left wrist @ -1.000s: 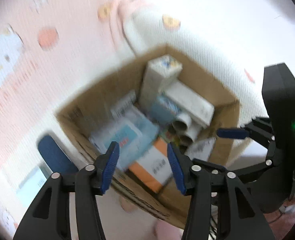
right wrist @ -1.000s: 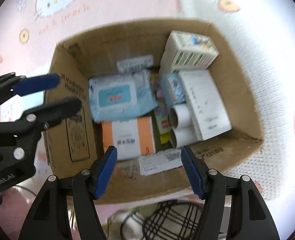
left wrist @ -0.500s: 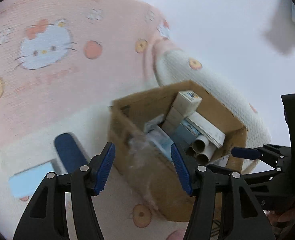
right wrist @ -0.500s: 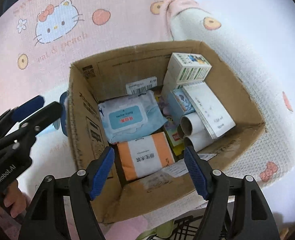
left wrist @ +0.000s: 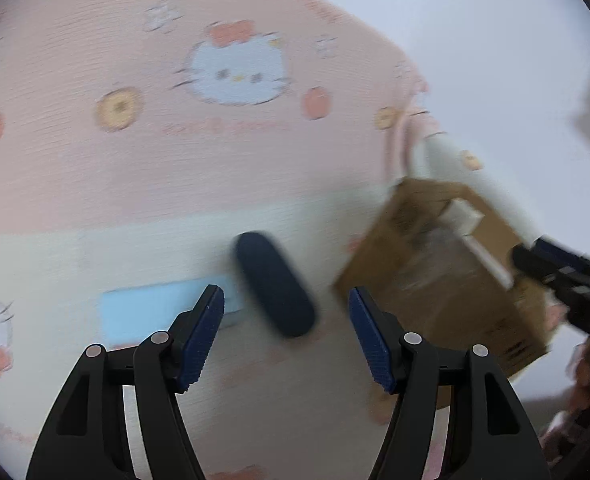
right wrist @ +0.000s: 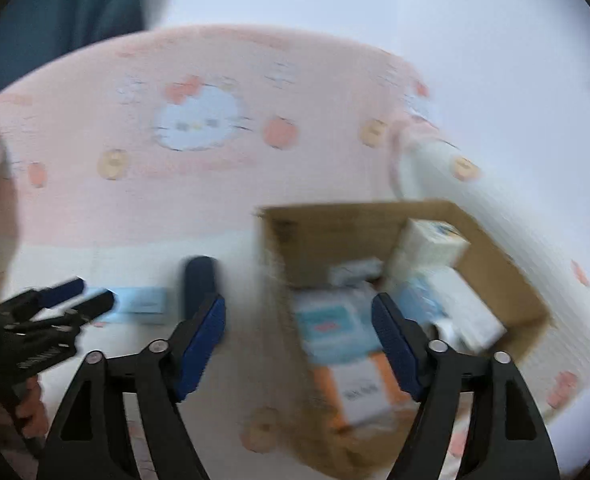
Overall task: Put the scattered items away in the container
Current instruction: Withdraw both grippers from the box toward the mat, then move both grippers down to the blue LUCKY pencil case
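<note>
Both grippers have swung away from the cardboard box (left wrist: 447, 280), jaws just opening, empty; left gripper (left wrist: 287, 332) nearer the dark oblong case (left wrist: 273, 284) lying lengthwise ahead on the bedspread (left wrist: 135, 168); right gripper (right wrist: 299, 344) trails

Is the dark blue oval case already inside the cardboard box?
No, the dark blue case lies on the blanket beside the cardboard box.

Bright, soft daylight; heavy motion blur, fisheye-bent dark edges.

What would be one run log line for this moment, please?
left gripper: open, empty | right gripper: open, empty | brown cardboard box: part filled | dark blue oval case, light blue flat packet: outside on blanket
</note>
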Available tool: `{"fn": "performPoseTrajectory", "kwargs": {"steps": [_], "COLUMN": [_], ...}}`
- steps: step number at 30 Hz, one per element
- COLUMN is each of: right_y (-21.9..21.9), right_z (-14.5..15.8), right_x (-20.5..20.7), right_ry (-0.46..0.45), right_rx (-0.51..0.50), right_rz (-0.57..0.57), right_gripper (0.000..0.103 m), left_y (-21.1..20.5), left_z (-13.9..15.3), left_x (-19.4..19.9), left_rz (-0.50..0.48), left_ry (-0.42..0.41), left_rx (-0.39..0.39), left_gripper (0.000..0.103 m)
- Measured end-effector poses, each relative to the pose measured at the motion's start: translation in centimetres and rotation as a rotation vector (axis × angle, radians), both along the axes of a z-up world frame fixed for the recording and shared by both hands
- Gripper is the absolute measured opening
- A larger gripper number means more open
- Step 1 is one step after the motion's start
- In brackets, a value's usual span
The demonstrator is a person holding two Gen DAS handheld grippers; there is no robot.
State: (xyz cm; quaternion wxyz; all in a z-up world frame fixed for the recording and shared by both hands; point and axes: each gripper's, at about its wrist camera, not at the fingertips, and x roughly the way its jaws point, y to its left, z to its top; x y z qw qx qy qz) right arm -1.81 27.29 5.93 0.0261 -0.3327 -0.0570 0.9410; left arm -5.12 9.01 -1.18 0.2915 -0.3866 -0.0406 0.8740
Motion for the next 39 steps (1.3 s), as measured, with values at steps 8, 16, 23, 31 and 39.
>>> {"fn": "performPoseTrajectory", "kwargs": {"steps": [8,16,23,31,39], "right_y": [-5.3,-7.1,-9.0,-9.1,-9.9], "right_z": [-4.8,-10.9,-14.8,-19.1,-20.8], "right_x": [-3.9,-9.3,-12.2,-15.3,-16.1], "right_ry": [-0.100,-0.250,-0.338,-0.415,-0.397], "right_rx": [-0.139,-0.365,-0.425,-0.595,-0.611], "right_rz": [0.204,0.288,0.307,0.262,0.259], "right_gripper": [0.077,0.077,0.077,0.077,0.075], "left_y": [-6.0,-10.9,-12.6,-10.9,-11.5], "left_z": [-3.3,-6.3,-8.6,-10.9,-11.7], "left_x": [-1.7,-5.6,-7.9,-9.7,-10.2], "left_rz": [0.143,0.271,0.303,0.263,0.282], "left_ry": [-0.113,-0.180,-0.284,-0.294,-0.327], "left_rx": [-0.057,-0.036,0.085,0.089,0.149], "left_gripper": [0.069,0.069,0.069,0.069,0.068]}}
